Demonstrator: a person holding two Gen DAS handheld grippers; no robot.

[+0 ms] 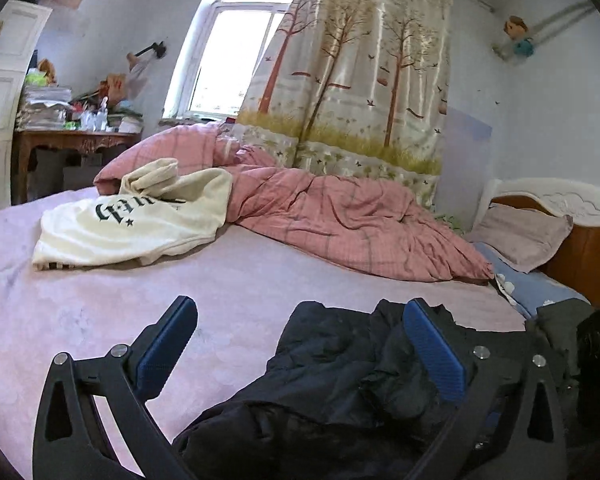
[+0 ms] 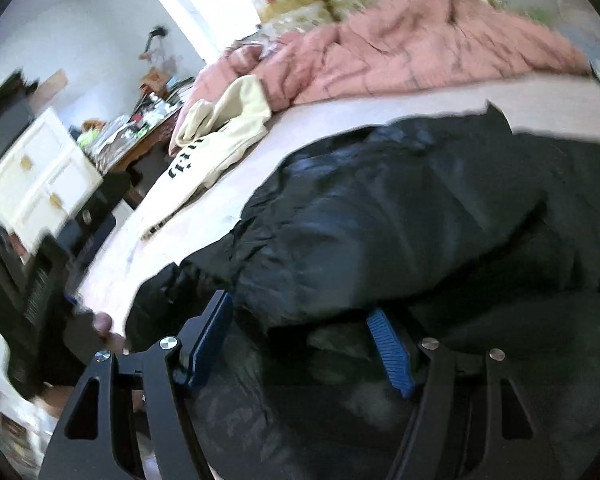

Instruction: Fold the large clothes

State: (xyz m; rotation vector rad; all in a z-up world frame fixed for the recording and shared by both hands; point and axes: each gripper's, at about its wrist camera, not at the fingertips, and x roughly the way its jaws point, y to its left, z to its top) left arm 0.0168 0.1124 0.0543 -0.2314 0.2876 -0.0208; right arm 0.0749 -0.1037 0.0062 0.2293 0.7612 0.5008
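A black padded jacket (image 1: 340, 380) lies bunched on the pink bed sheet (image 1: 240, 288), low and right in the left wrist view. My left gripper (image 1: 300, 306) hovers over its left part, jaws spread wide and touching nothing. The left finger (image 1: 168, 348) is above bare sheet and the right finger (image 1: 434, 352) above the jacket. In the blurred right wrist view the jacket (image 2: 400, 208) swells across the middle. My right gripper (image 2: 300, 308) has a thick fold of it filling the gap between its fingertips. A cream sweatshirt (image 1: 132, 224) with dark lettering lies at the far left of the bed.
A rumpled pink quilt (image 1: 340, 212) runs along the far side of the bed under a tree-print curtain (image 1: 360, 80). Pillows (image 1: 520, 236) and a headboard stand at the right. A cluttered wooden table (image 1: 76, 140) and a white cabinet (image 1: 0, 92) stand left of the bed.
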